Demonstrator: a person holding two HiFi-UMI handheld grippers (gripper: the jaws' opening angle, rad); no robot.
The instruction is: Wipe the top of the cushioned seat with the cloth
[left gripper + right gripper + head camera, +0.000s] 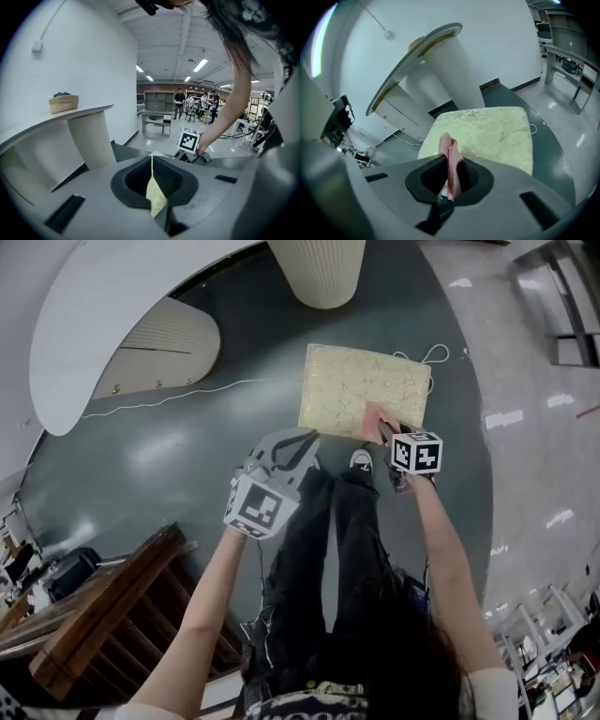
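Pink cloth [377, 416] is hanging pinched between the jaws of the right gripper [386, 433], which is hovering over the near edge of the cushioned seat [356, 381]. The left gripper [298, 444] is waiting just off the seat's near left corner, its jaws pressed together on nothing. Only a narrow fold is sticking out. If the gripper comes down steeply, the hard jaw tips are probably going to scrape the seat instead of wiping it. A weak pinch is also risking the cloth dragging free on the seat's top.
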